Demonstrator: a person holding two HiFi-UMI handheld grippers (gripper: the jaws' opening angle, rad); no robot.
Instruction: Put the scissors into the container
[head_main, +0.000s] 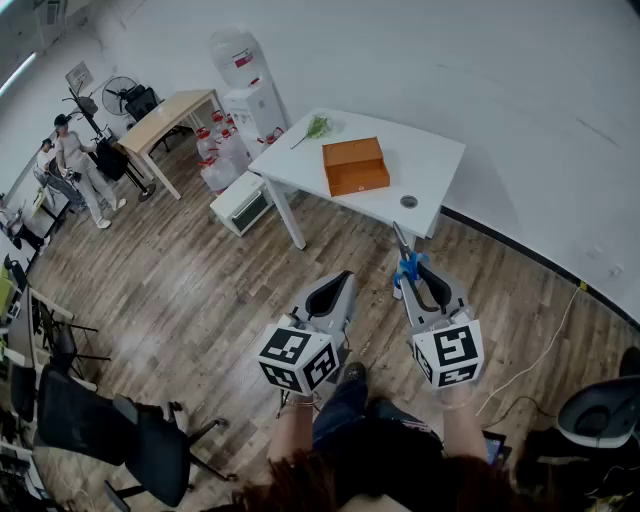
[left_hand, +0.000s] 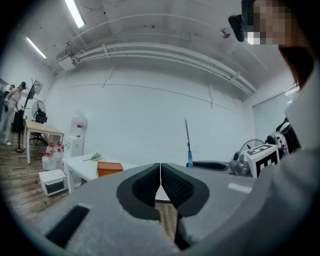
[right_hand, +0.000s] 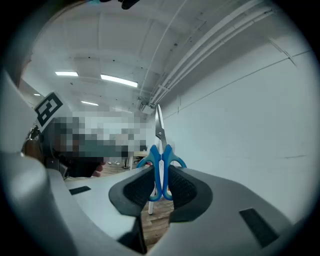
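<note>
Transport step. Right gripper (head_main: 418, 283) pinches the scissors (right_hand: 160, 161) by the blue handles, blades sticking out past the jaws. Left gripper (head_main: 335, 290) is pressed together with nothing in it. The orange container (head_main: 355, 165) sits on the white surface (head_main: 432, 158), well apart from both grippers. Next, judged: close in on the surface, bring the scissors over the container, lower them and release.

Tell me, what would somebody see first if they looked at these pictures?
The blue-handled scissors stand out first, pinched by their handles in the right gripper with the blades pointing up. Next comes the orange box, sitting on the white table ahead across the wooden floor. The left gripper is shut, with nothing in it.
</note>
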